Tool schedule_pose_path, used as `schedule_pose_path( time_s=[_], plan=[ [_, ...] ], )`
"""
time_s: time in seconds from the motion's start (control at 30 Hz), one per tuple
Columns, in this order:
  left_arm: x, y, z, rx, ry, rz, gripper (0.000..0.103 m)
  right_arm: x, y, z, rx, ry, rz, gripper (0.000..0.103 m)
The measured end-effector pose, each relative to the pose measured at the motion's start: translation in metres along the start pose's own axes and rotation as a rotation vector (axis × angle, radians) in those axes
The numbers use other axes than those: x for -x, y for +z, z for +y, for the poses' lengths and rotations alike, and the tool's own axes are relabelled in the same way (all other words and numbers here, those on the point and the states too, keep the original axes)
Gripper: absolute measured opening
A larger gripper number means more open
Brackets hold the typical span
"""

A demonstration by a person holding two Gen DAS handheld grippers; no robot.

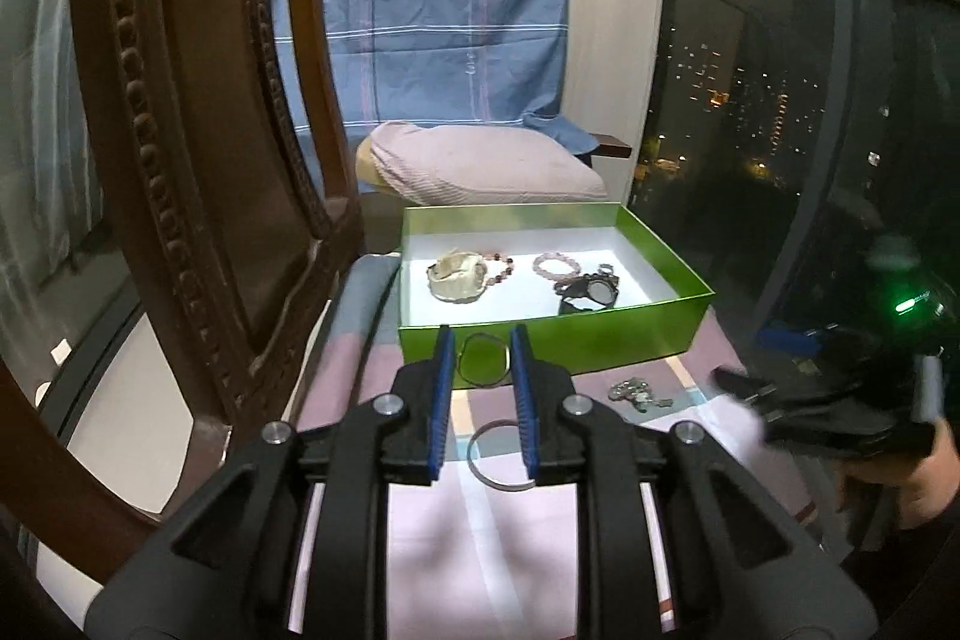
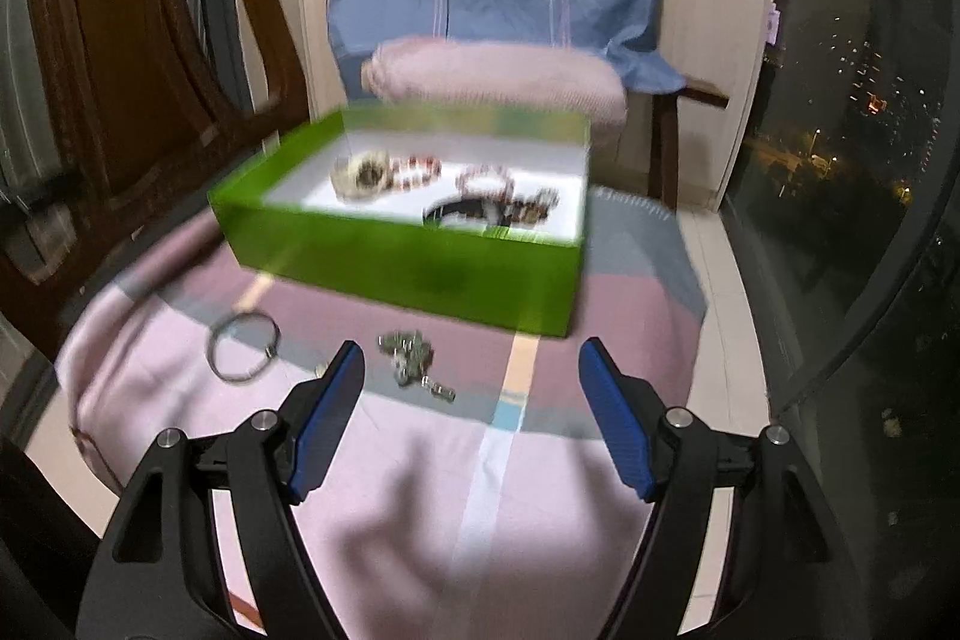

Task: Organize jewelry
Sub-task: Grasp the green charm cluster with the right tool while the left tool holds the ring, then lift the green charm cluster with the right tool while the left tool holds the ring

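A green box [image 1: 600,334] [image 2: 420,274] with a white floor holds a cream bangle [image 1: 457,280], bead bracelets [image 1: 558,265] and a dark watch [image 1: 591,293]. My left gripper [image 1: 480,340] is partly open just before the box's near wall, with a thin dark bangle [image 1: 483,361] between its fingertips; I cannot tell whether they touch it. A silver bangle [image 1: 498,454] [image 2: 243,346] lies on the cloth below. A silver chain heap [image 1: 639,394] [image 2: 414,355] lies to the right. My right gripper [image 2: 471,367] is open and empty above the cloth, near the chain.
A pink and grey checked cloth [image 2: 420,460] covers the surface. A carved wooden chair back [image 1: 180,160] stands close on the left. A pink pillow [image 1: 480,166] and blue sheet [image 1: 432,22] are behind the box. A dark window [image 1: 780,130] is on the right.
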State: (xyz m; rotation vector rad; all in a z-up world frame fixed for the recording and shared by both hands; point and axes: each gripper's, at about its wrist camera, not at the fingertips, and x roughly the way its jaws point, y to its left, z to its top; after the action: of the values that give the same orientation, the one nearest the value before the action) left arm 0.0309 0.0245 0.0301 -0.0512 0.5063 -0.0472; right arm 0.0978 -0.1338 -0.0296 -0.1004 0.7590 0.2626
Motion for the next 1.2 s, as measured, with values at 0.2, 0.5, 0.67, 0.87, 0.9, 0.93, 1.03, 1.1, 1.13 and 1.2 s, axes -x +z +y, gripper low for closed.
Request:
schedule_pose_path(
  time_s=[0.2,0.5,0.67,0.87,0.9,0.93,1.03,1.1,1.13,1.2],
  plan=[
    [-0.004,-0.002,0.002,-0.006,-0.013,0.021,0.019,-0.053,-0.002,0.021,0.072,-0.025,0.102,0.072],
    [-0.003,-0.003,0.01,-0.001,-0.017,0.043,0.019,-0.087,0.007,0.021,0.003,0.016,0.183,0.019],
    [-0.002,-0.003,0.01,-0.001,-0.015,0.042,0.019,-0.078,0.007,0.026,0.009,0.041,0.178,0.01],
    [-0.003,-0.003,0.011,0.002,-0.021,0.038,0.019,-0.006,0.013,0.017,-0.034,0.1,0.022,0.01],
    [-0.004,-0.003,0.011,0.006,-0.024,0.038,0.019,0.005,0.013,0.016,-0.035,0.111,0.002,0.01],
    [-0.004,-0.002,0.011,0.012,-0.029,0.038,0.019,0.025,0.011,0.016,-0.031,0.114,-0.037,0.01],
    [-0.004,-0.003,0.007,0.016,-0.041,0.04,0.019,0.063,0.004,0.01,-0.046,0.109,-0.129,0.01],
    [-0.004,-0.003,0.004,0.014,-0.05,0.04,0.019,0.077,-0.004,0.007,-0.07,0.114,-0.163,0.01],
    [-0.004,-0.003,0.002,0.014,-0.056,0.04,0.019,0.082,-0.009,0.007,-0.07,0.114,-0.175,0.01],
    [-0.005,-0.003,0.0,0.015,-0.064,0.044,0.019,0.085,-0.012,0.007,-0.07,0.109,-0.181,0.01]
  ],
)
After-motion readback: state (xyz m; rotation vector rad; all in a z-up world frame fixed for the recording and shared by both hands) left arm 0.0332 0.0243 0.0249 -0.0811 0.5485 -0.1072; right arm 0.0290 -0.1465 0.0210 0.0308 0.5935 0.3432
